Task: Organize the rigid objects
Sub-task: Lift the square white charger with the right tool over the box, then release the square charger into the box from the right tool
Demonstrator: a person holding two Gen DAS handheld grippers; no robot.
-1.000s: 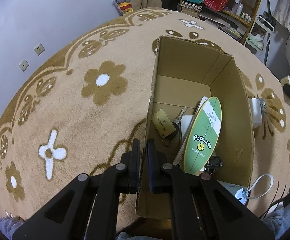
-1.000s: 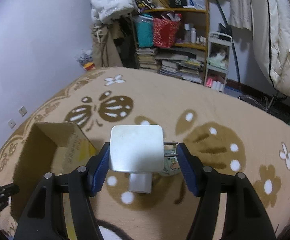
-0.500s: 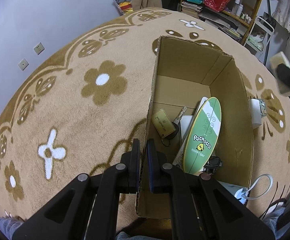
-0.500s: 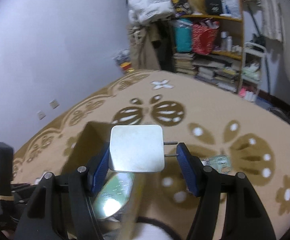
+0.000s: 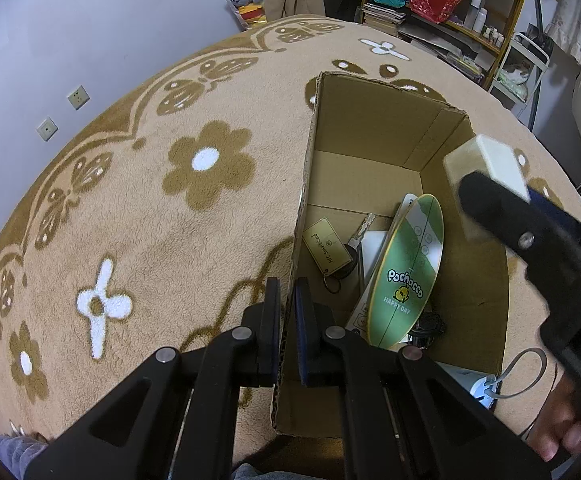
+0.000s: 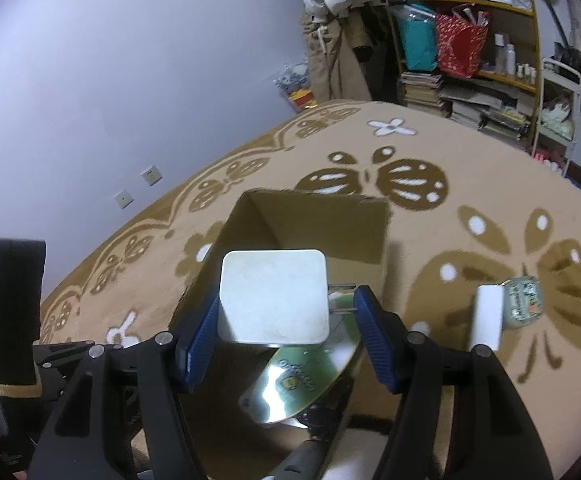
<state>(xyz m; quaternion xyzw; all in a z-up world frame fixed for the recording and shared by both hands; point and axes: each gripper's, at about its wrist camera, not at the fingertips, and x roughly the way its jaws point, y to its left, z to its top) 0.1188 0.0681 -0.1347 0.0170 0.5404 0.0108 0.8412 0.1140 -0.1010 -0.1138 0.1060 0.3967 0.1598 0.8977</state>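
An open cardboard box (image 5: pixel 370 136) stands on the carpet. My left gripper (image 5: pixel 288 320) is shut on its left wall near the front corner. Inside lie a green oval "Pochacco" board (image 5: pixel 404 276), a key with a tan tag (image 5: pixel 326 250) and a white flat piece. My right gripper (image 6: pixel 286 336) is shut on a white plug charger (image 6: pixel 272 296), whose prongs point at the right pad. It hangs over the box (image 6: pixel 310 216). In the left wrist view the right gripper's finger (image 5: pixel 502 216) and charger (image 5: pixel 490 164) show above the box's right wall.
On the carpet to the right of the box lie a white block (image 6: pixel 488 316) and a small green tin (image 6: pixel 524 300). A white device with a loop strap (image 5: pixel 486 388) sits at the box's near right corner, by a hand (image 5: pixel 562 436). Shelves (image 6: pixel 470 60) line the far wall.
My right gripper has carried the charger left, from above the carpet to above the box, and has come into the left wrist view. The left gripper has not moved.
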